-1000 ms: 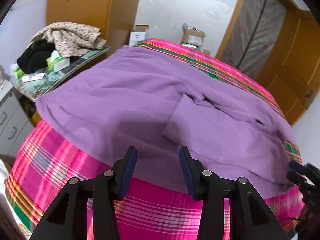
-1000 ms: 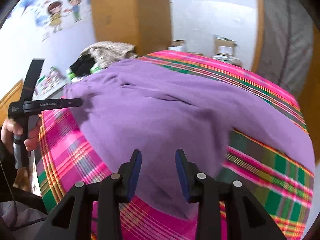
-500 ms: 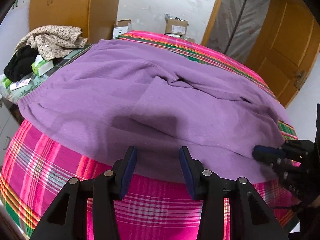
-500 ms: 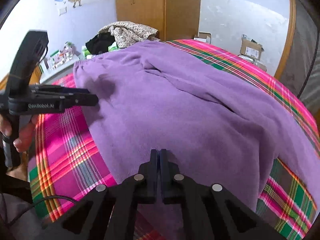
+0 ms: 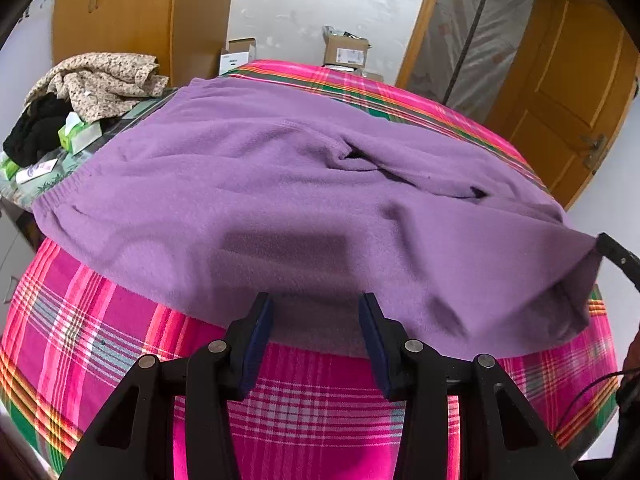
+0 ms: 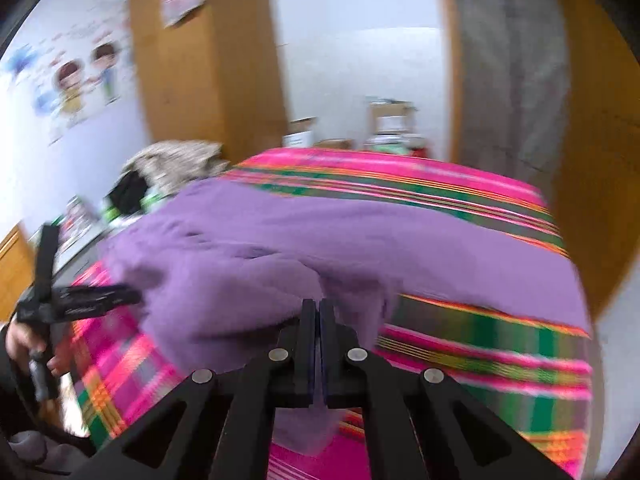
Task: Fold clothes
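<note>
While right tongs (image 6: 319, 312) apparently clamp purple sweater (image 5: 280, 184) | left tongs (image 5: 316, 320) apart

white walls (image 5: 304, 4), wooden wardrobe (image 5: 116, 12), wooden door (image 5: 560, 92)

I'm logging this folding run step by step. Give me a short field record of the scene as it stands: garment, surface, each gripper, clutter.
garment: purple sweater, spread over the bed, near right corner lifted off it
surface: pink plaid bedspread
right gripper: jaws shut on the sweater's edge, fabric hanging below them
left gripper: jaws open, nothing between them, over the sweater's near hem
side table: floral garment, black garment, tissue pack
far side: cardboard boxes
</note>
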Demonstrator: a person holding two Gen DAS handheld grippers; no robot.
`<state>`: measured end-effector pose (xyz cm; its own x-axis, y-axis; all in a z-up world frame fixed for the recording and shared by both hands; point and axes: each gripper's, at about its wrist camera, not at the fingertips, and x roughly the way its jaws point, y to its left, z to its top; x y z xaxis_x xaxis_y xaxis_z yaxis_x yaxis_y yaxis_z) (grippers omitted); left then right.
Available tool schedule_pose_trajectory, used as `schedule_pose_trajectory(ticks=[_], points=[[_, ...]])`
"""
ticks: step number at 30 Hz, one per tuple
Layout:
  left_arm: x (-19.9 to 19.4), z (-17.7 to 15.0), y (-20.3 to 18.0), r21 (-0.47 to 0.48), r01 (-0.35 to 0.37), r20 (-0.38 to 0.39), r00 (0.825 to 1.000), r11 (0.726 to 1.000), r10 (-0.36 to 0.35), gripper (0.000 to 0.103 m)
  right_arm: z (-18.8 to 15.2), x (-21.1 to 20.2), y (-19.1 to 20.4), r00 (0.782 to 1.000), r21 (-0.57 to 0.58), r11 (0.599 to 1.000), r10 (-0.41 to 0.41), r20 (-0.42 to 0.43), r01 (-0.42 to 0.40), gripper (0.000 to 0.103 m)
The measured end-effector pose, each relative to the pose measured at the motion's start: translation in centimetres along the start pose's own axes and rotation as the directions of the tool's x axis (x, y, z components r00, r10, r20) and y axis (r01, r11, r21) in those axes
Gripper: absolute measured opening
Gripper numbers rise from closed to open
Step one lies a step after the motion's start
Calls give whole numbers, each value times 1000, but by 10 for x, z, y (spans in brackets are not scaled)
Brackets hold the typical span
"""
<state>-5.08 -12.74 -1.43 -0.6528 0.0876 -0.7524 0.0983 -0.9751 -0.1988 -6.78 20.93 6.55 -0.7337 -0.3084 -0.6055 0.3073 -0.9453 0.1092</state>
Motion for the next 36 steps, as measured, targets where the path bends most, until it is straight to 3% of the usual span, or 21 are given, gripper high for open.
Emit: schedule_pose_trajectory(ticks=[4, 7, 11, 14, 18, 22, 27, 33, 35, 36], points=[[-1, 1, -7, 15, 12, -1, 1000, 1000, -12, 46, -14, -13, -46, 990, 108, 984, -140, -27, 143, 2], [-2, 3, -16, 39, 24, -1, 1000, 999, -24, 46, -24, -18, -65, 983, 165, 970, -175, -50, 181, 2], [-2, 4, -29, 67, 36, -3, 999, 997, -36, 46, -28, -18, -65, 978, 152, 967, -199, -60, 206, 8], [0, 5, -36, 85, 43, -8, 999, 995, -42, 46, -25, -17, -48, 984, 67, 982, -173, -33, 174, 30], [2, 5, -43, 101, 52, -17, 999, 994, -50, 46, -23, -6, -8, 996, -109, 991, -84, -31, 80, 31], [7, 4, -50, 109, 62, -31, 998, 992, -59, 46, -28, 15, 27, 995, -189, 980, 40, -93, -57, 31], [11, 1, -57, 116, 68, -44, 997, 991, -63, 46, -42, 42, 65, 970, -261, 946, 140, -199, -190, 31], [12, -3, -59, 124, 70, -51, 997, 990, -64, 46, -48, 59, 71, 954, -249, 944, 150, -259, -216, 31], [12, -3, -59, 125, 71, -50, 997, 990, -65, 46, -48, 60, 70, 956, -233, 951, 142, -256, -204, 23], [12, -4, -60, 127, 71, -49, 997, 989, -65, 46, -48, 60, 68, 959, -230, 955, 129, -252, -189, 8]])
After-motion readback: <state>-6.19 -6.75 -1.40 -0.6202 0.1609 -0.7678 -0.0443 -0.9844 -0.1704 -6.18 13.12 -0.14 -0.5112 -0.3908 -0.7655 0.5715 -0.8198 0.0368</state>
